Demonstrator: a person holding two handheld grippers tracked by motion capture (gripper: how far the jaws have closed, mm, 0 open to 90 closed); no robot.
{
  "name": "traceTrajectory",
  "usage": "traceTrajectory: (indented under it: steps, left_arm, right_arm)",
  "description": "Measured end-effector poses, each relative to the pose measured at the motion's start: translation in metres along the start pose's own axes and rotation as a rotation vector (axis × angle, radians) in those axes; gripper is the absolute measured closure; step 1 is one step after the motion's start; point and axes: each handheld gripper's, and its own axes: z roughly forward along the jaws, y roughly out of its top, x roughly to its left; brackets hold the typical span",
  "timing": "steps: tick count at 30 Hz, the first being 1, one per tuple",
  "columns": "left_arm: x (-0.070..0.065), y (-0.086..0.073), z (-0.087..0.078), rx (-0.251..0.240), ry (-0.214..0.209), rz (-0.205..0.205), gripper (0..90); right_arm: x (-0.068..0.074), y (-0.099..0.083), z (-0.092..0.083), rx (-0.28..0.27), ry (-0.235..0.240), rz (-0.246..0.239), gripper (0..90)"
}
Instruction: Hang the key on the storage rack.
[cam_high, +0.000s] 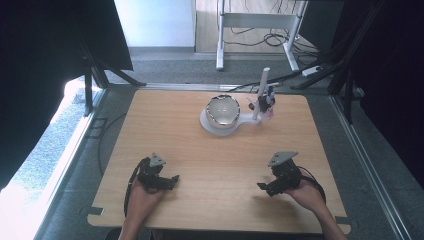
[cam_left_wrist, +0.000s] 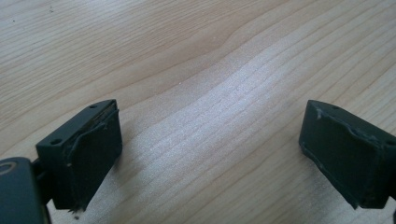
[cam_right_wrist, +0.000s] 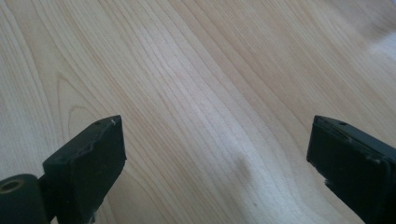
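Each hand-held gripper, left (cam_high: 170, 181) and right (cam_high: 265, 188), rests wide and empty on the table (cam_high: 210, 200), well short of the bowl (cam_high: 223, 110); nothing seems begun, so reaching it likely comes next.

Table (cam_high: 200, 150): light wood, rectangular.
Bowl (cam_high: 223, 109): far centre, seated on a white base (cam_high: 210, 126).
Post (cam_high: 260, 92): upright, just right of bowl.
Left gripper (cam_high: 173, 181): near left, hand-held, on tabletop.
Right gripper (cam_high: 263, 188): near right, hand-held, well apart from left.
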Motion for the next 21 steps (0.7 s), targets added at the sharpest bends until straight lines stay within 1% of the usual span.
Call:
traceTrajectory:
  steps: [6, 8, 10, 12, 14, 18, 21]
  left_arm:
    - [0.000, 0.000, 0.000, -0.001, 0.001, -0.003, 6.0]
    - [0.000, 0.000, 0.000, -0.001, 0.001, -0.002, 6.0]
    - [0.000, 0.000, 0.000, -0.001, 0.001, -0.002, 6.0]
    - [-0.001, 0.000, 0.000, -0.001, 0.001, -0.002, 6.0]
    - [-0.001, 0.000, 0.000, -0.001, 0.001, -0.002, 6.0]
    - [-0.001, 0.000, 0.000, -0.001, 0.001, -0.002, 6.1]
    - [-0.001, 0.000, 0.000, -0.002, 0.001, -0.001, 6.0]
  right_arm:
    - [0.007, -0.010, 0.011, -0.038, 0.002, 0.025, 4.8]
    - [0.010, -0.014, 0.016, -0.045, 0.010, 0.032, 4.8]
    - [0.013, -0.018, 0.022, -0.049, 0.002, 0.031, 4.8]
    - [0.016, -0.022, 0.027, -0.055, 0.013, 0.041, 4.8]
    - [0.019, -0.025, 0.031, -0.062, 0.008, 0.041, 4.8]
    - [0.021, -0.029, 0.037, -0.090, 0.037, 0.064, 3.4]
    - [0.022, -0.031, 0.039, -0.113, 0.037, 0.075, 0.9]
